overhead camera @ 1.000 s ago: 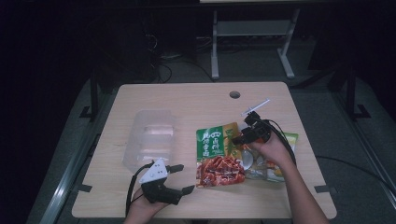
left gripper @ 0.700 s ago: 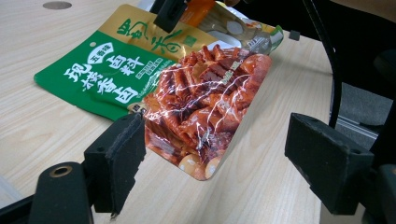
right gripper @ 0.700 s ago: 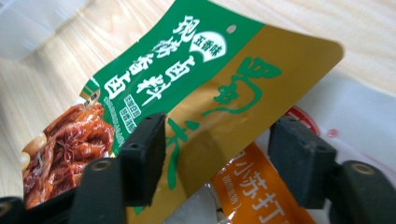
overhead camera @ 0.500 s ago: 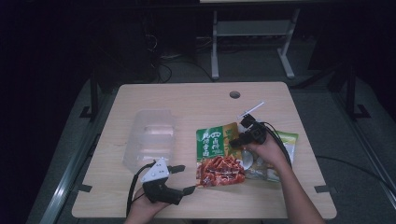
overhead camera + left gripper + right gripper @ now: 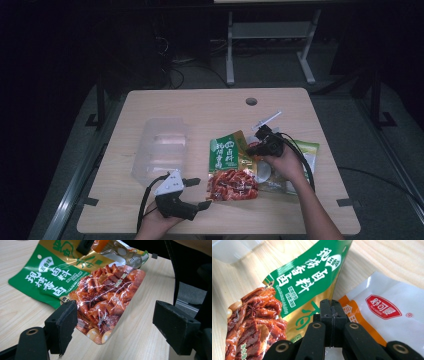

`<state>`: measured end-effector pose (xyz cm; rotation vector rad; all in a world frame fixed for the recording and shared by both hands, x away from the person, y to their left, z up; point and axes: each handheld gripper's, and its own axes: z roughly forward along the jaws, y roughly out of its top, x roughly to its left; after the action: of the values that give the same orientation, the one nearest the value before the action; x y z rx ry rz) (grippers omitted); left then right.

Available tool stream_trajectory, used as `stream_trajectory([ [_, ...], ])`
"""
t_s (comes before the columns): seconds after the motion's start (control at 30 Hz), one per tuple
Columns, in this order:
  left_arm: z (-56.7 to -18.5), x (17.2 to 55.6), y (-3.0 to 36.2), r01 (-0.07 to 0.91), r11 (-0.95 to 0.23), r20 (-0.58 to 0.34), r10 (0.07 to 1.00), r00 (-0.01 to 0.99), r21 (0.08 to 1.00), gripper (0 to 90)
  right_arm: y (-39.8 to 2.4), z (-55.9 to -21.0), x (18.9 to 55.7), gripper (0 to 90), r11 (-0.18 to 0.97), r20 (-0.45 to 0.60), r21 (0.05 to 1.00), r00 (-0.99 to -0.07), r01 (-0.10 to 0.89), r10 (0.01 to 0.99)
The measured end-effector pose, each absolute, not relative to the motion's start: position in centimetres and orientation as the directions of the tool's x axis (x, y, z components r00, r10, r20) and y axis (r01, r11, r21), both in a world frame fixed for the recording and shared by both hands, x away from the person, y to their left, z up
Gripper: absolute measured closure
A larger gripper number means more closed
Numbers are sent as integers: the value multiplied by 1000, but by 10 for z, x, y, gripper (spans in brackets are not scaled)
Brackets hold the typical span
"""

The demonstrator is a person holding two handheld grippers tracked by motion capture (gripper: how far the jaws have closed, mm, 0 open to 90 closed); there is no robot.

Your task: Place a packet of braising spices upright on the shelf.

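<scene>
A green and red snack packet [image 5: 231, 167] lies flat on the wooden table [image 5: 200, 105], right of centre. It partly overlaps a white and orange packet [image 5: 302, 152] beside it. My right gripper [image 5: 259, 141] is shut, its tips resting where the two packets meet. In the right gripper view the closed jaws [image 5: 331, 311] sit over the green packet [image 5: 312, 282] and the white packet [image 5: 392, 312], with nothing seen between them. My left gripper [image 5: 198, 193] stands open just left of the packet's red end. Its pads [image 5: 65, 322] flank that red end [image 5: 105, 300] without touching it.
A clear plastic box [image 5: 161, 147] lies on the table's left half. A round cable hole [image 5: 251, 101] is near the far edge. Beyond the table are a dark floor and a metal stand [image 5: 270, 35]. A white-and-green packet corner [image 5: 311, 148] reaches toward the right edge.
My right gripper has shifted a little left and nearer, lower onto the packets. The left gripper has barely moved.
</scene>
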<state>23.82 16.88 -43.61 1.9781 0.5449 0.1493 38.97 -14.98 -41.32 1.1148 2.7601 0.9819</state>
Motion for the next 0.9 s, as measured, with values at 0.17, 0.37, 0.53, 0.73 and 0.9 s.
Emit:
stream_trajectory([
  [0.17, -437, 237, 166, 328, -354, -151, 444, 883, 876, 197, -154, -405, 374, 898, 515, 205, 619, -755, 593, 623],
  [0.37, -433, 237, 162, 345, -318, -179, 451, 874, 883, 203, -166, -394, 356, 898, 452, 214, 696, -762, 558, 612],
  [0.53, -429, 240, 155, 343, -308, -176, 462, 870, 887, 215, -176, -381, 342, 899, 419, 194, 755, -783, 504, 591],
  [0.73, -428, 255, 138, 378, -309, -192, 495, 847, 873, 190, -182, -370, 330, 899, 408, 171, 790, -804, 457, 570],
  [0.9, -436, 274, 124, 442, -300, -223, 554, 802, 845, 184, -193, -366, 325, 899, 388, 169, 808, -807, 443, 566],
])
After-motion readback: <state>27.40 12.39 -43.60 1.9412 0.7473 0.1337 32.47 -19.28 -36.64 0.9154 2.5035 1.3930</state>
